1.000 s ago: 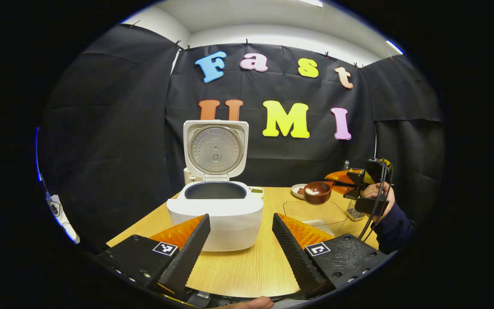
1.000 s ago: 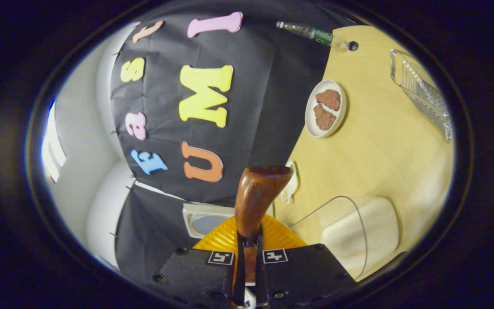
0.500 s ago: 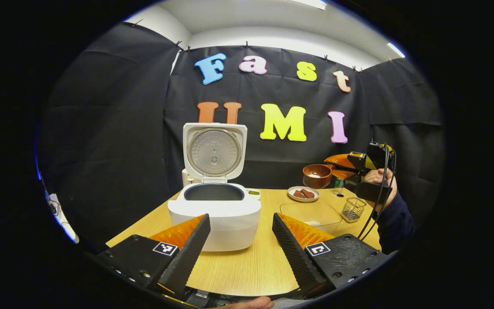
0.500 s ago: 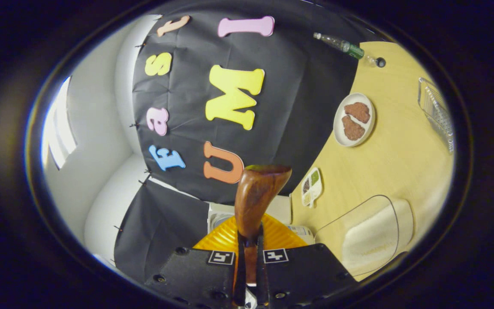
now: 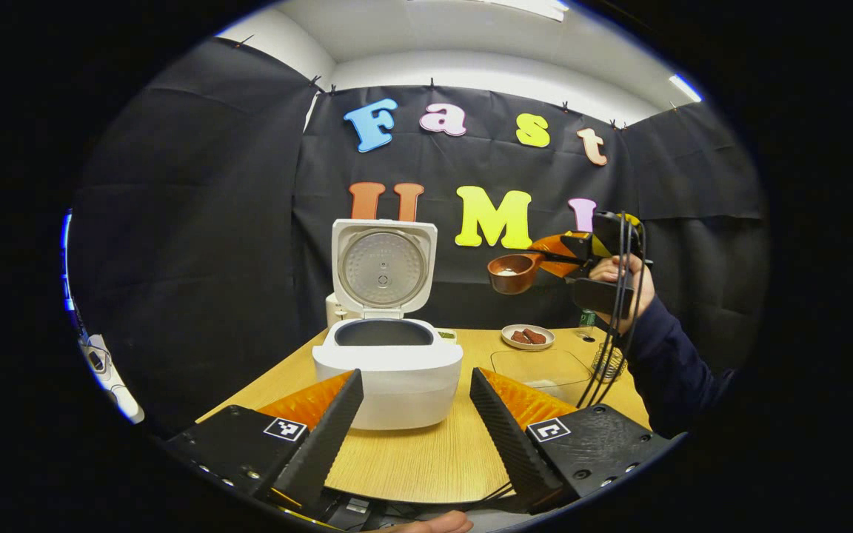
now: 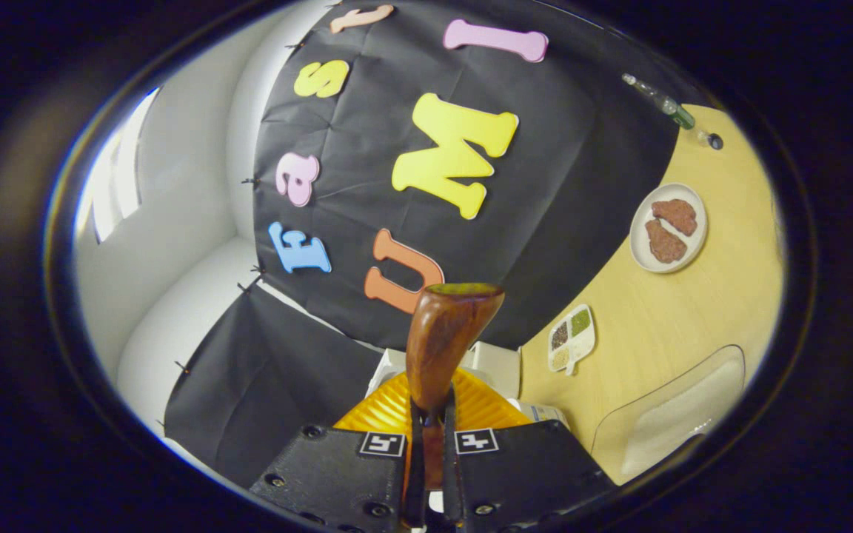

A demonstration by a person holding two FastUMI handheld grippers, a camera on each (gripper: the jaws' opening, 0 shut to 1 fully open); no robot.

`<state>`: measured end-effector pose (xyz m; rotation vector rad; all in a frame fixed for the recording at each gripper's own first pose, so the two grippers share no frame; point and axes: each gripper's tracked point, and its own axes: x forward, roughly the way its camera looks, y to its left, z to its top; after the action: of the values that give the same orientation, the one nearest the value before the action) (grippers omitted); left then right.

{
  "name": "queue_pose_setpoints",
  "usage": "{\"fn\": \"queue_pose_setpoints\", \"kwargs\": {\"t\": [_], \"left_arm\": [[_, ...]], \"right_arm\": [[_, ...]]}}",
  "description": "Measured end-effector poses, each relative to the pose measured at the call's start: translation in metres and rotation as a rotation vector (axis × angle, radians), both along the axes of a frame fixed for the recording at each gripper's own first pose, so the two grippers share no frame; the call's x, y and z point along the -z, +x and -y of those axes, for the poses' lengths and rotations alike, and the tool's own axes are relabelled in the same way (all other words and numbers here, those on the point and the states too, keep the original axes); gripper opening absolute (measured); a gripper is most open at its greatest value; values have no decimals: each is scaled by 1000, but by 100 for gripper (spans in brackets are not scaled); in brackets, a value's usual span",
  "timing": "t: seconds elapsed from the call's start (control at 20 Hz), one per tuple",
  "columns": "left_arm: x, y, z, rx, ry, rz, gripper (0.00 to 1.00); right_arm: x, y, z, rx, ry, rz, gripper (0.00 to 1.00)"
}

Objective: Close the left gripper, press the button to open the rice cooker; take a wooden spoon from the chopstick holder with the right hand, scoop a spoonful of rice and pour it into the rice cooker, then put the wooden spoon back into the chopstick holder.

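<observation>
One white rice cooker (image 5: 388, 370) sits on the pale wood-grain tabletop (image 5: 426, 459), its boxy body smooth and rounded at the corners. Its lid (image 5: 383, 266) stands upright, showing a round, dimpled metal inner plate, and the dark inner pot (image 5: 383, 333) is open to view.

The left tongs (image 5: 415, 422) hang low in front of the cooker with their two ribbed, wedge-shaped fingers spread wide apart and nothing between them.

The right tongs (image 6: 429, 481) are pressed together on the handle of one wooden spoon (image 6: 441, 348), glossy, reddish-brown and deep-bowled. In the left gripper view that spoon (image 5: 513, 272) is held in the air to the right of the cooker lid, well above the tabletop, with a little white rice showing in its bowl; a hand (image 5: 619, 285) in a dark sleeve grips the tool.

On the tabletop lie one clear plastic container (image 6: 674, 422) of white rice, one round white plate (image 6: 668, 227) with two brown pieces, one small divided dish (image 6: 571, 337) of three grain samples, one wire chopstick holder (image 5: 604, 360) and one bottle (image 6: 662, 104).
</observation>
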<state>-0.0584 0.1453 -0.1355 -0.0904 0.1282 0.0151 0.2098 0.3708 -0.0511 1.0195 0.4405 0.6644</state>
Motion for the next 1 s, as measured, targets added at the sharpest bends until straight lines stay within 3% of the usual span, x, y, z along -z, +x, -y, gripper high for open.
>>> {"fn": "queue_pose_setpoints", "kwargs": {"t": [0.4, 0.6, 0.8, 1.0], "left_arm": [[12, -15, -26, -55, -40, -14, 92], [15, -19, -38, -76, -48, -17, 92], [24, -19, -48, -103, -57, -41, 93], [29, -23, -55, -117, -69, -48, 92]], "right_arm": [[-10, 19, -105, 25, -287, 156, 11], [-12, 15, -146, 21, -455, 318, 12], [-4, 10, -181, 16, -698, 545, 12], [19, 1, -207, -11, -833, 618, 12]]}}
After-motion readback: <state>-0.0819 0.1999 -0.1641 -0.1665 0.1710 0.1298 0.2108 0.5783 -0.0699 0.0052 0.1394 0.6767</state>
